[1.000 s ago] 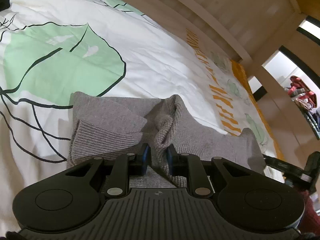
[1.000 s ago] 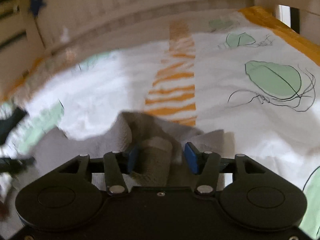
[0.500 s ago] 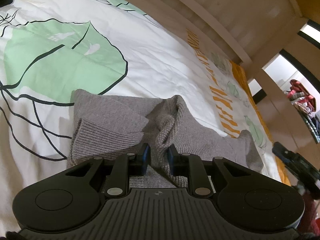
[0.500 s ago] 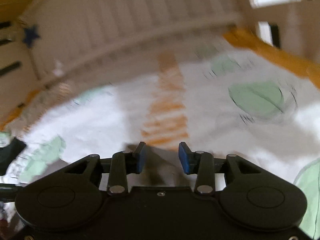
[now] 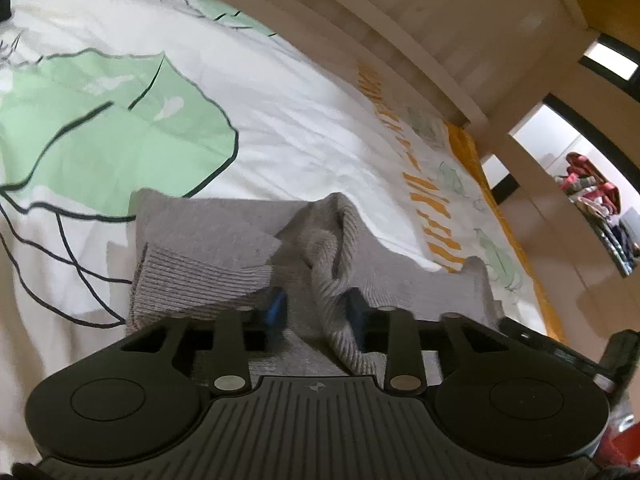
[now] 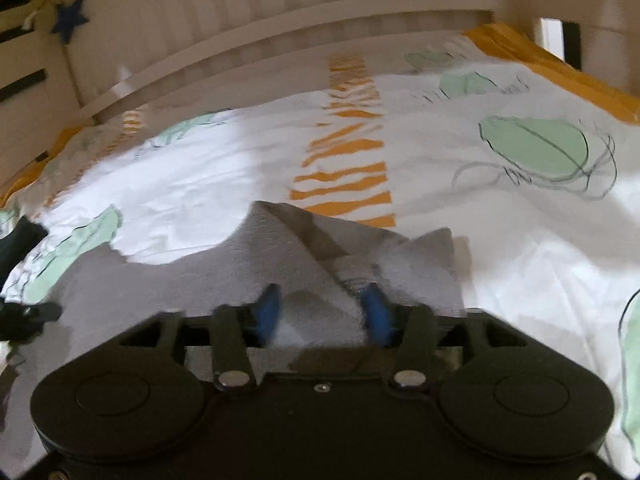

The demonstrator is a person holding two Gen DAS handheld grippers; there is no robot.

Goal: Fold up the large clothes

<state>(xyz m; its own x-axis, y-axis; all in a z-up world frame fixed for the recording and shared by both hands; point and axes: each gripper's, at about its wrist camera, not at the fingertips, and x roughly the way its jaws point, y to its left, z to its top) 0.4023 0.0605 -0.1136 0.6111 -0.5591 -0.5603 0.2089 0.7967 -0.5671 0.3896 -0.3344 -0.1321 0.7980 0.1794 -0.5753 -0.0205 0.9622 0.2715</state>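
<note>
A grey knitted sweater (image 5: pixel 224 240) lies partly folded on a bed, with a ribbed cuff on top at its left. My left gripper (image 5: pixel 315 308) rests low over it and its jaws are opening. A ribbed fold of the knit stands between the blue pads, leaning on the right one, with a gap on the left. In the right wrist view the sweater (image 6: pixel 280 248) shows a raised fold running into my right gripper (image 6: pixel 322 308). Those jaws are opening too, and the pads stand apart from the cloth. The right gripper's black body (image 5: pixel 560 344) shows at the left view's right edge.
The bed cover (image 5: pixel 280 120) is white with green leaves and orange stripes. A pale wooden bed rail (image 5: pixel 400 20) runs along the far side. Clothes are piled on a shelf (image 5: pixel 592 196) beyond a doorway. A dark item (image 6: pixel 20 240) lies at the left edge of the bed.
My left jaws have widened and released the ribbed fold they pinched. My right gripper lifted off the sweater's rolled part, then came back down over a fold with wider jaws.
</note>
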